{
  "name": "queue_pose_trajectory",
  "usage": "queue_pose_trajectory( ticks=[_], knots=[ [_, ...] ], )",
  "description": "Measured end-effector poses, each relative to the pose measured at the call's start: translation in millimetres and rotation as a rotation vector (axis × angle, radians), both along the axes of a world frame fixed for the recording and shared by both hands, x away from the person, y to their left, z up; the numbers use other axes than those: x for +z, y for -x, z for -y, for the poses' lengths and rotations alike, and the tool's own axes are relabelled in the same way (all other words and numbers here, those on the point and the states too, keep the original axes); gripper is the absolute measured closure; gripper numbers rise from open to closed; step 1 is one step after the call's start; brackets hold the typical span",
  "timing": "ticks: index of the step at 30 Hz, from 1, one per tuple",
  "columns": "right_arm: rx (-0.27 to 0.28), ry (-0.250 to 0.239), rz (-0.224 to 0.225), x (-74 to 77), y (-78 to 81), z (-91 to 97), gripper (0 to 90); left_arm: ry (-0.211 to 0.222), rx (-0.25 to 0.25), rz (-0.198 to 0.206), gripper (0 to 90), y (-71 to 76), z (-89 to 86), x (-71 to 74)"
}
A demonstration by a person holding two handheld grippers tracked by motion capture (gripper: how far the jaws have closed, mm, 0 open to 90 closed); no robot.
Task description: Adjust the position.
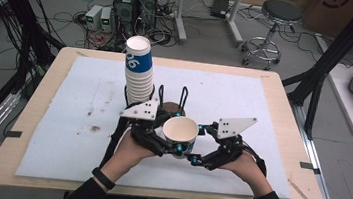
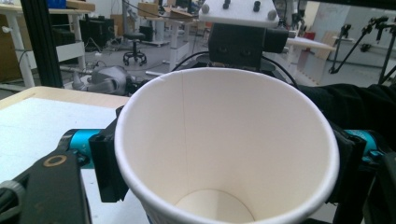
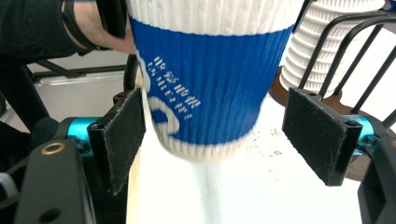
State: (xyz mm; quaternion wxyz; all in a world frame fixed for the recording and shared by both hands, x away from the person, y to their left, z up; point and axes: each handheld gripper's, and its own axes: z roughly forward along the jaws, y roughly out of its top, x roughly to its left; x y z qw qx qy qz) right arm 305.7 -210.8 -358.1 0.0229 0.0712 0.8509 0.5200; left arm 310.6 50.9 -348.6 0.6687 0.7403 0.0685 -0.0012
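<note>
A blue-and-white paper cup [image 1: 180, 132] is held upright between both claws, above the white mat [image 1: 76, 118] toward the near edge of the tabletop [image 1: 285, 99]. The left claw [image 2: 224, 163] clamps its wall on both sides. The right claw [image 3: 224, 135] stands apart, pads apparently clear of the cup; a cup stack [image 1: 139, 72] stands behind.

Cup stack [image 1: 139, 72] just behind tools
</note>
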Motion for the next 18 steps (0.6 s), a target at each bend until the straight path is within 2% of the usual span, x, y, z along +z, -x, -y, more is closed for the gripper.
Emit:
queue_pose_trajectory(
  ticks=[1, 2, 10, 18],
  knots=[
    [0.002, 0.012, 0.000, -1.0, 0.1, -1.7, 24.1, -0.003, 0.003, 0.008, 21.9, 0.4, -0.1, 1.3],
    [0.007, 0.029, 0.011, -1.8, 0.4, -3.0, 31.7, 0.003, 0.004, 0.011, 21.9, 1.0, -0.5, 2.4],
    [0.025, -0.049, 0.013, -3.8, 2.0, -4.2, 32.1, 0.081, 0.014, 0.004, 18.1, 4.6, 2.7, 4.9],
    [0.023, -0.103, -0.004, -6.4, -0.1, 0.0, 32.4, 0.103, 0.019, -0.006, 19.1, 1.7, 4.2, 5.7]
  ],
)
